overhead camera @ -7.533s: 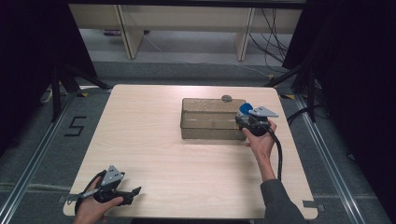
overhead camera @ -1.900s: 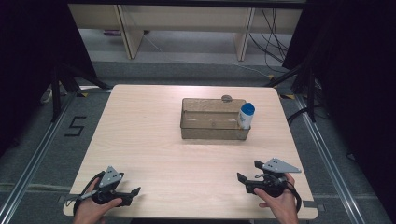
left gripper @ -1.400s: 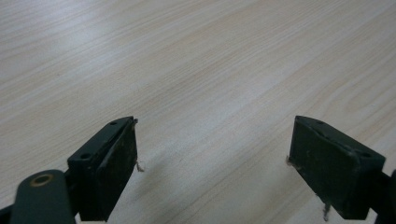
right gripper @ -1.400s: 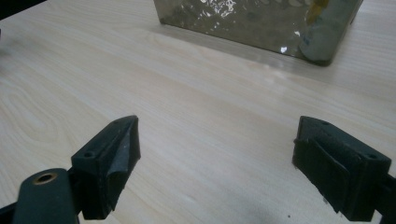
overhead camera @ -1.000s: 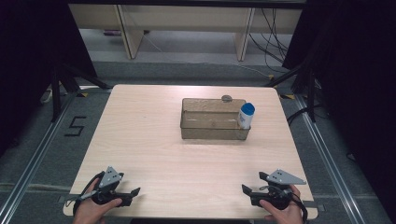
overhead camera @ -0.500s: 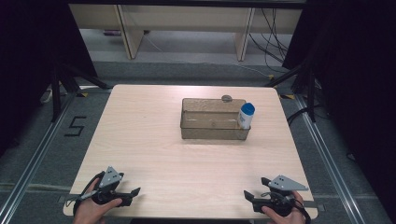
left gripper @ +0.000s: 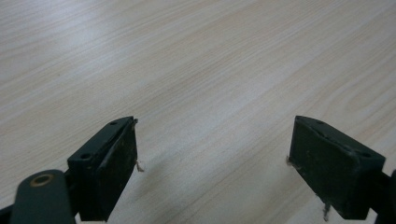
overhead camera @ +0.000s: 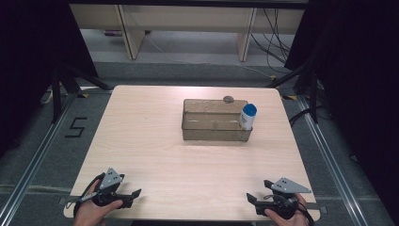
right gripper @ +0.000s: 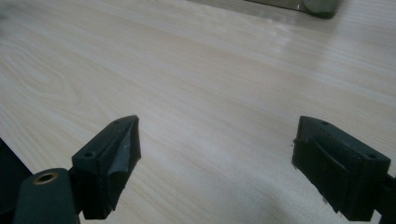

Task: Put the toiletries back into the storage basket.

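The right gripper (overhead camera: 256,203) has drawn back to the near table edge, jaws spread and empty like the left gripper (overhead camera: 129,195), leaving the bottle (overhead camera: 247,116) standing upright inside the clear bin (overhead camera: 214,135), so placement looks finished.

In the high view, the bottom edge cuts off both hands at the wrist, the left hand (overhead camera: 91,213) at 7 o'clock and the right hand (overhead camera: 284,217) at 5 o'clock. The small round thing (overhead camera: 228,99) behind the clear bin (overhead camera: 214,134) is too small to identify. In the right gripper view, the top edge crops the bin (right gripper: 299,3) at 1 o'clock, leaving a blurred strip.
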A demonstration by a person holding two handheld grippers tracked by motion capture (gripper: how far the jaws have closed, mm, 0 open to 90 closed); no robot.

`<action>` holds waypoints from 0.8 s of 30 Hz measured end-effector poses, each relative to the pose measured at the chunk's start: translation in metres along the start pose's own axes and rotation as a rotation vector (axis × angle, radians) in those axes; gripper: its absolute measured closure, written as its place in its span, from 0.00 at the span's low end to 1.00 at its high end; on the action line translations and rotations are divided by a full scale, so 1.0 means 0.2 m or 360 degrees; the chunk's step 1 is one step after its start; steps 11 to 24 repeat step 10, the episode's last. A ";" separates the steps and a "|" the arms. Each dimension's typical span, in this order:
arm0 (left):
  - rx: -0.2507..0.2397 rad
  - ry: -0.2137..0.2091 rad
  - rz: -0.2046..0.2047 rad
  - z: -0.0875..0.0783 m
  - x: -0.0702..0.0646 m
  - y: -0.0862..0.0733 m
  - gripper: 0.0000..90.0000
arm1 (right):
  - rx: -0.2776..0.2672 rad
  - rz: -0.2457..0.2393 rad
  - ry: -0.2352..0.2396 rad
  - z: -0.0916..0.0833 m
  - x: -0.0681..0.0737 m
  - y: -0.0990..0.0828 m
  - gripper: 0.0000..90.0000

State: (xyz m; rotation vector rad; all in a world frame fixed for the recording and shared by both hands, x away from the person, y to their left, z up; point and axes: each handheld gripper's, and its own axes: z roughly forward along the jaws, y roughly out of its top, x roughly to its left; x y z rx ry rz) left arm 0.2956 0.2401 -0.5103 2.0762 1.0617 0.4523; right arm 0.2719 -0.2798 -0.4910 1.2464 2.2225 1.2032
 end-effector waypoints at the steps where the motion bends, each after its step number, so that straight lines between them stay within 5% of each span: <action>1: 0.0008 -0.0001 0.0009 0.00 0.00 0.00 0.16 | 0.0000 -0.0001 -0.0001 0.00 0.00 0.00 0.18; 24: 0.0017 0.0007 0.0000 0.00 0.00 0.00 0.16 | -0.0004 -0.0023 -0.0022 0.00 -0.01 0.00 0.18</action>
